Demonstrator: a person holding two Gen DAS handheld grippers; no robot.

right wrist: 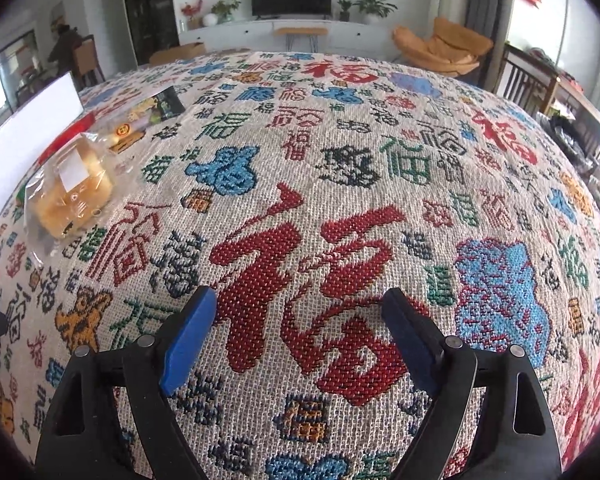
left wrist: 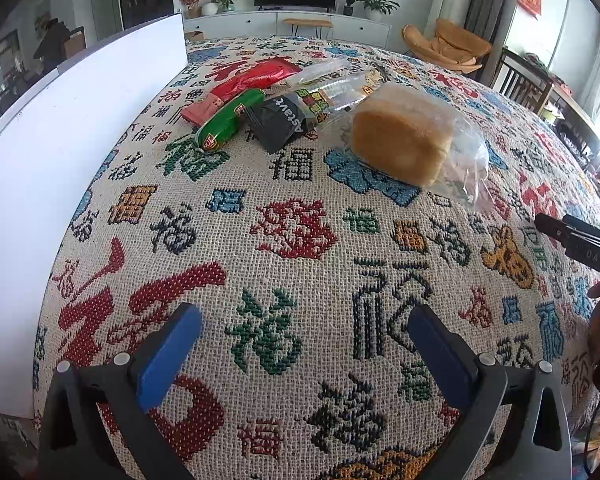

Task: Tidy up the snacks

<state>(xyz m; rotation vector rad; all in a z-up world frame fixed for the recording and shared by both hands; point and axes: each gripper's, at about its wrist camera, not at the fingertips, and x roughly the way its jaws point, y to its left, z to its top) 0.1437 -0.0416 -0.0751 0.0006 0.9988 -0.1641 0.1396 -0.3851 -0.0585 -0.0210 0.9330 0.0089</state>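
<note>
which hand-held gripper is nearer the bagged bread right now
Left, though not by much. The left hand-held gripper hangs open over bare cloth with the bagged bread ahead, slightly to its right. The right hand-held gripper, also open, has the bread far off to its left.

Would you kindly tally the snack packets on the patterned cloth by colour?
Red packet: 1
Green sausage-shaped pack: 1
Black packet: 1
Clear printed packet: 1
Clear bag of bread: 1
Total: 5
</note>
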